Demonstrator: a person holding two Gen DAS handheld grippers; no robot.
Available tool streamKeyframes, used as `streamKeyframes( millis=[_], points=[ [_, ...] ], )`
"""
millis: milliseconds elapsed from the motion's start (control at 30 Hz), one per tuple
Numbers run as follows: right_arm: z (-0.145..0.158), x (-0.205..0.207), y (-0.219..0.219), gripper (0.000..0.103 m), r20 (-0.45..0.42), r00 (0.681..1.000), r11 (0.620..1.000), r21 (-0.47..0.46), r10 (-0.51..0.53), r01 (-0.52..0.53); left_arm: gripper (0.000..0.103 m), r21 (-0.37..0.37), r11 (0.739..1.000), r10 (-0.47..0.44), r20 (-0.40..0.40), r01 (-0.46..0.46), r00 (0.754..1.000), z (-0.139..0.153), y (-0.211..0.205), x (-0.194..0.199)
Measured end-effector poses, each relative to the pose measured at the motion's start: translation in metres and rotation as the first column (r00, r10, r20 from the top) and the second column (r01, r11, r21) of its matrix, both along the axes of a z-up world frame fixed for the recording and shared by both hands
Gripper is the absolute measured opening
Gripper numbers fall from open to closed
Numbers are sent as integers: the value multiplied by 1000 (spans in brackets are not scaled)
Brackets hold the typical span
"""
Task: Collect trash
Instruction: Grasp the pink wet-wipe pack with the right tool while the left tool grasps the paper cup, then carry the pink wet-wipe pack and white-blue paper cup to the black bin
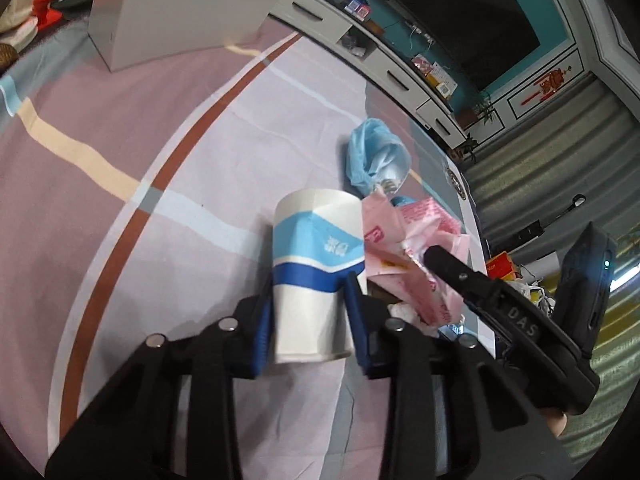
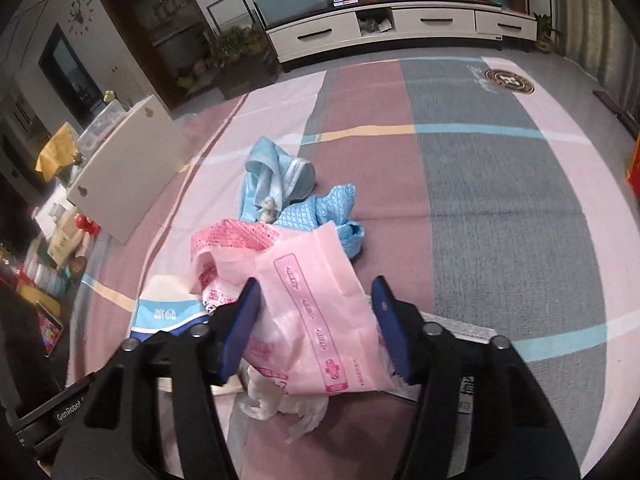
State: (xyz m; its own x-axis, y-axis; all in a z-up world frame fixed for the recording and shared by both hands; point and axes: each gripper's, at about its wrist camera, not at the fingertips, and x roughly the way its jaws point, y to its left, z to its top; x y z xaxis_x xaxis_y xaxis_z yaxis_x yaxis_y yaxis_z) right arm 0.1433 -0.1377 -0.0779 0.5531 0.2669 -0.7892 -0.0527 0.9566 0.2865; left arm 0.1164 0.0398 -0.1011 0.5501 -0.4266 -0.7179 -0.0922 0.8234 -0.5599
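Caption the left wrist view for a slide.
Left hand-held gripper clamps a paper cup on the striped cloth, beside a pink plastic bag.

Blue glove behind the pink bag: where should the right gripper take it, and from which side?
Grip the blue glove at its raised crumpled middle, coming straight down from above. It lies flat on the cloth, partly tucked behind the pink bag, so a low side approach would snag that.

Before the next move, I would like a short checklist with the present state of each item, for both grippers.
1. Left gripper has the paper cup between its pads: ok.
2. Cup grip firm: cannot tell.
3. Right gripper open around the pink bag: ok.
4. Bag gripped: not ok, jaws apart.
5. Blue glove and face mask collected: not ok, lying on the cloth.
6. Trash bin in view: not ok.
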Motion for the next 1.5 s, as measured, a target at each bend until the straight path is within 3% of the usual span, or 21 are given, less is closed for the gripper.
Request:
streamKeyframes(
  millis=[200,267,400,633,767,933,1500],
  points=[
    [7,-9,-7,31,21,1000,1000,16,-17,17,27,36,999,1,47,-2,999,12,-7,-9],
    [15,-17,-13,31,45,998,999,24,-34,33,25,51,999,18,59,-21,998,16,-5,-12],
    [40,-37,-28,30,113,992,996,73,-55,47,24,12,999,39,81,-41,996,22,1,-20],
    [74,-87,-64,30,201,965,985,71,-170,158,24,40,997,61,123,-66,991,32,0,-33],
    [71,-115,-82,30,190,944,963,56,-270,264,24,72,994,73,103,-80,992,29,-4,-37],
    [64,-136,-95,30,184,936,954,89,-299,288,24,192,975,89,110,-110,990,32,-18,-47],
    [65,-147,-92,30,218,924,948,25,-316,318,24,202,978,29,145,-59,989,45,-34,-63]
  ],
)
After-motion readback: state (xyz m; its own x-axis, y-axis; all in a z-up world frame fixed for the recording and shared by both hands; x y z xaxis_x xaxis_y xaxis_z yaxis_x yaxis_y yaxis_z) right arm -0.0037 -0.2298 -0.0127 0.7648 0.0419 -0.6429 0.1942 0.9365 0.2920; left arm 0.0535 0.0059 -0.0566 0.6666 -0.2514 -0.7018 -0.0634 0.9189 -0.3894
